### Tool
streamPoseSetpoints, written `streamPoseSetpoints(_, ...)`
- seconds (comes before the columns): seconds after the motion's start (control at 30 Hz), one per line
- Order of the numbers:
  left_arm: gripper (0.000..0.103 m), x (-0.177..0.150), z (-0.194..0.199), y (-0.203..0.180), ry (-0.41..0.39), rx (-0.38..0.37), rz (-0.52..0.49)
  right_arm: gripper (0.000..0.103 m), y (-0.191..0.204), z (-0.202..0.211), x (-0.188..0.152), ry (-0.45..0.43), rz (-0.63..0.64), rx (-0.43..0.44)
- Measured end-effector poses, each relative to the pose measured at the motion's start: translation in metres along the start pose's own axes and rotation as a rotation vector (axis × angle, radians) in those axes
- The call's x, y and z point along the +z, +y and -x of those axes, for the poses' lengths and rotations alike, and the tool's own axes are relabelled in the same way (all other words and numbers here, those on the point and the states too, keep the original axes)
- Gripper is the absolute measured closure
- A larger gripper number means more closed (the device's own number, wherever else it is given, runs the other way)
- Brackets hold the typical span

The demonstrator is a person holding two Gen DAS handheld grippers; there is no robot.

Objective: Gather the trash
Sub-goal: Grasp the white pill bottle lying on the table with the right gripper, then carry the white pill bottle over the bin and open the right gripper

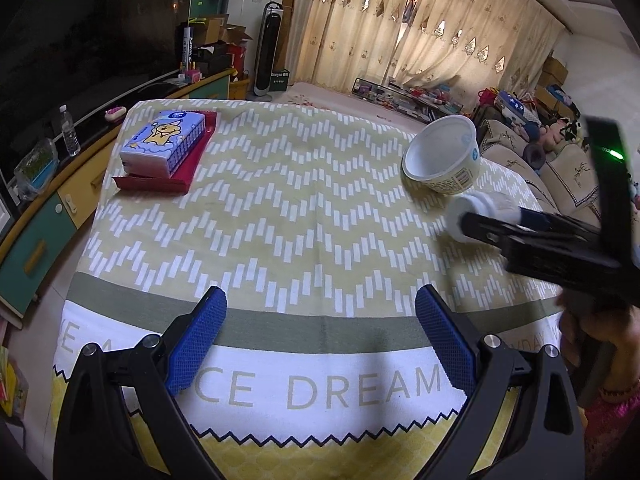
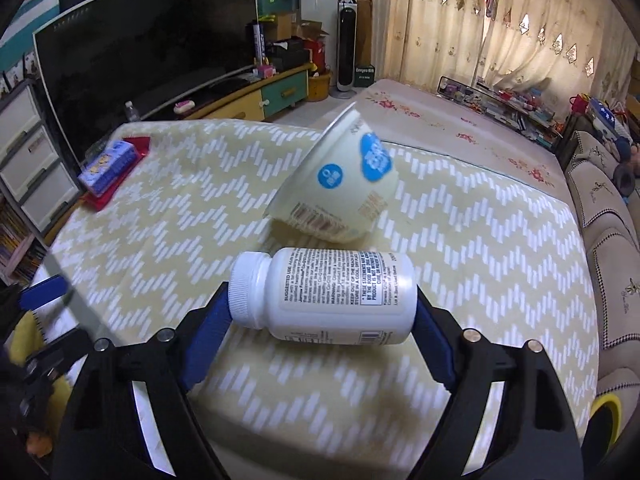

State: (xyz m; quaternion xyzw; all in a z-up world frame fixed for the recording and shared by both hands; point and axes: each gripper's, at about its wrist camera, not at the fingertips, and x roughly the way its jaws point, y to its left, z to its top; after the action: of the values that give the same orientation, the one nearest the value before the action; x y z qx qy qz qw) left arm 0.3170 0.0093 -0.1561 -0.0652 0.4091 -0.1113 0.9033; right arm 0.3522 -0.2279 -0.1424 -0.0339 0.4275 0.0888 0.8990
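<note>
A white pill bottle (image 2: pixel 328 296) lies sideways between the blue pads of my right gripper (image 2: pixel 324 320), which is shut on it end to end, above the tablecloth. It also shows in the left wrist view (image 1: pixel 476 216) held by the right gripper (image 1: pixel 500 224). A white paper bowl (image 2: pixel 336 184) with blue logos rests tipped on its side just beyond the bottle; its open mouth shows in the left wrist view (image 1: pixel 442 152). My left gripper (image 1: pixel 320 336) is open and empty over the near edge of the table.
A tissue pack (image 1: pixel 164 140) lies on a red tray (image 1: pixel 192 164) at the table's far left. The tablecloth (image 1: pixel 280 200) has a zigzag pattern. A TV and cabinet stand left, a sofa (image 2: pixel 604 216) right.
</note>
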Motion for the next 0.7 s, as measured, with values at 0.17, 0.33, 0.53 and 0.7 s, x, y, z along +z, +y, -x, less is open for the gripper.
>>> streamPoseSetpoints(0.17,0.009,-0.001,-0.002,-0.004,0.005,-0.009,-0.012,0.024,-0.01,0.047,-0.038,-0.038,-0.019,0.03)
streamPoseSetpoints(0.33,0.009,-0.003,-0.003,-0.01,0.006,-0.006,-0.036,0.024,-0.039,0.09,-0.083,-0.074,-0.075,-0.011)
streamPoseSetpoints(0.53,0.009,-0.004,-0.003,-0.013,0.005,-0.002,-0.047,0.023,-0.111,0.143,-0.138,-0.108,-0.213,-0.17)
streamPoseSetpoints(0.7,0.009,-0.005,-0.003,-0.014,0.004,-0.004,-0.049,0.023,-0.18,0.173,-0.182,-0.102,-0.366,-0.315)
